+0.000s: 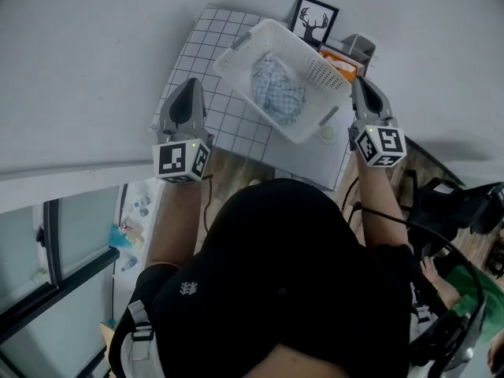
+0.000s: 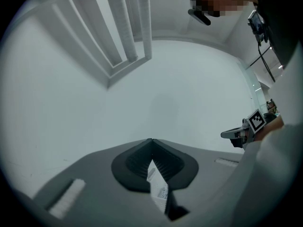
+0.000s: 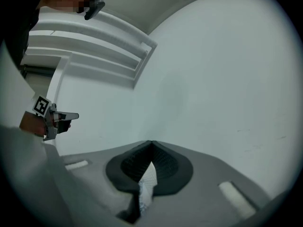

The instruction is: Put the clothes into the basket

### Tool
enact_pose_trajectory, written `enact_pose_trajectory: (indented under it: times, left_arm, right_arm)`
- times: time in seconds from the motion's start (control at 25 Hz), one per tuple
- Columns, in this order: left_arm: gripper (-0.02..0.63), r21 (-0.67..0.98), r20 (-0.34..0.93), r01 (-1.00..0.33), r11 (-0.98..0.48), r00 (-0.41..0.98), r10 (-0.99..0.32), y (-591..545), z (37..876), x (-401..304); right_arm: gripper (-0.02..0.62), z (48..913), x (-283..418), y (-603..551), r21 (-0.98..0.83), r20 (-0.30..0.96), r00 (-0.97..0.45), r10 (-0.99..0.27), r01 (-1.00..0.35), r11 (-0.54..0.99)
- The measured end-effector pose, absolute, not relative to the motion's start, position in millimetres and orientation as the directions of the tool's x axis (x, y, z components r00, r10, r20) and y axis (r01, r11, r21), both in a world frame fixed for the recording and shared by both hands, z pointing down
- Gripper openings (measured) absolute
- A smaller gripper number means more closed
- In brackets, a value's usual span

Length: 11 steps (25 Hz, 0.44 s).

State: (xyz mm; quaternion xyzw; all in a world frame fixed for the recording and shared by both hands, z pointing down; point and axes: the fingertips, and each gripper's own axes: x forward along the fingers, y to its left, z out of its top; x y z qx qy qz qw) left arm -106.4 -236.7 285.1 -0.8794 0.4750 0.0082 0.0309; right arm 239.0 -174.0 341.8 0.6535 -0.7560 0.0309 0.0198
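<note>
2 tools up and level, 1 on either side of the white basket [image 1: 236, 60]. Left tool [image 1: 187, 87] over the grid-patterned mat [image 1: 197, 42], near the basket's left corner but apart from it. Jaws closed, tips meeting, nothing pinched between them. Right tool [image 1: 357, 83] hard by the basket's right-hand corner, contact with the rim impossible to call from up here. Jaws likewise pressed together and empty. Forearms stretched out behind both.

And the clothes [image 1: 277, 93]: already down inside the basket, 1 crumpled blue-and-white checked bundle lying near the middle, touched by neither tool.

Basket set at an angle across the white counter [image 1: 313, 162], partly on the mat. Behind it, a black-framed deer picture [image 1: 316, 18] upright against the wall, plus something orange [image 1: 343, 67] tucked just beside the right rim, too hidden to name.

From the left gripper view, only pale wall ahead, with the right tool peeking in at the right edge. From the right gripper view, the same pale wall, left tool showing at the left edge.
</note>
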Motion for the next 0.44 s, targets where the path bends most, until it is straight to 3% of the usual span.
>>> enact_pose_trajectory:
  times: [0.44]
  left_arm:
    - [0.008, -0.05, -0.051, -0.837, -0.545, 0.547, -0.835, -238.5, 284.7, -111.4]
  right_arm:
    - [0.0, 338.1, 235.9, -177.7, -0.007, 0.064, -0.147, -0.987, -0.989, 0.146]
